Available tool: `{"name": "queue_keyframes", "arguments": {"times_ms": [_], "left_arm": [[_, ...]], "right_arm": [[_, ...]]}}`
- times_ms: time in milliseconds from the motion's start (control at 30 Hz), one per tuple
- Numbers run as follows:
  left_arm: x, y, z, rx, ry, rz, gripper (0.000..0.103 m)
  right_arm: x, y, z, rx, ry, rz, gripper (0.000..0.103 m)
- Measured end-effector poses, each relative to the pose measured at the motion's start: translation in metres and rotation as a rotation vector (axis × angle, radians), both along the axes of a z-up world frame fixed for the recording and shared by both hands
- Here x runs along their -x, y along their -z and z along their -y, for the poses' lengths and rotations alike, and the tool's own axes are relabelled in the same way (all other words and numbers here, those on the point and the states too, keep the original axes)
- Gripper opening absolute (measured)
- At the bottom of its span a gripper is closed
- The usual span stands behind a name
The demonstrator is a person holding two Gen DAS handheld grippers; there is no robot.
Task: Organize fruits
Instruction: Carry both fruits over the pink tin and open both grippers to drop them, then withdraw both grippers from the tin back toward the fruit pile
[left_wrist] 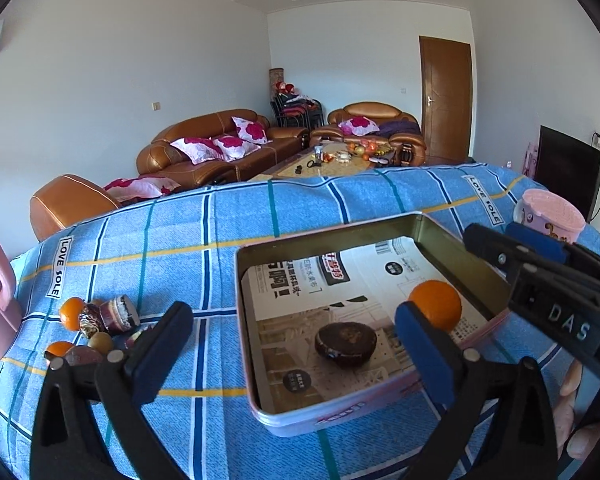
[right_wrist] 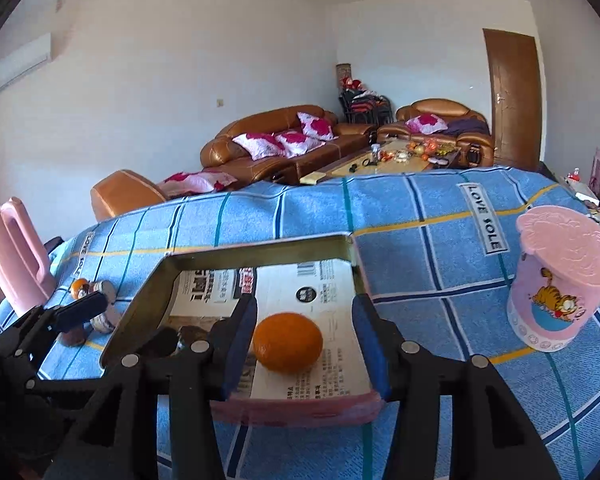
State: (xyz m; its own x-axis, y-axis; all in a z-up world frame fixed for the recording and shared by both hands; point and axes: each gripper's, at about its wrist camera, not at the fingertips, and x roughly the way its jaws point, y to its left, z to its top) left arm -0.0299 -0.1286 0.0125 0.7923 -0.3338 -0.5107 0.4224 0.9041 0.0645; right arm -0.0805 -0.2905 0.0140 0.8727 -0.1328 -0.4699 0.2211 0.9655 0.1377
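Left claw (left_wrist: 296, 340) spread wide, released, over tin tray (left_wrist: 452, 248); dark round fruit (left_wrist: 346, 344) lies inside it. Right claw (right_wrist: 304, 336) parted around orange (right_wrist: 288, 342) on tray's paper, pads not touching. More fruit (left_wrist: 72, 314) piled left on table (left_wrist: 180, 232).

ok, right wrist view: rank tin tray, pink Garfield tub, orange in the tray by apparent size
1. Tin tray, clearly the largest.
2. Pink Garfield tub.
3. Orange, the smallest, lying between the right tool's open fingers.

The orange lies nearest the lens, which flatters it; the order still looks safe.
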Motion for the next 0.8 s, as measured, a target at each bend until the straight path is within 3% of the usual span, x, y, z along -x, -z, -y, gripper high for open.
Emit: {"name": "queue_keyframes", "arguments": {"times_ms": [167,233,533,800], "left_arm": [[0.001,-0.002,-0.002,0.000,-0.018,0.025,0.103],[0.000,-0.003,-0.005,0.004,-0.040,0.036,0.103],[0.005,-0.006,-0.024,-0.018,-0.104,0.075,0.103],[-0.002,-0.003,-0.055,-0.017,-0.134,0.038,0.103]], "right_arm": [[0.023,-0.016,-0.001,0.110,0.137,0.164,0.080],[0.028,-0.020,-0.002,0.149,0.169,0.204,0.081],[0.025,-0.020,-0.004,0.184,0.186,0.176,0.083],[0.024,-0.017,-0.013,0.195,0.192,0.153,0.083]]}}
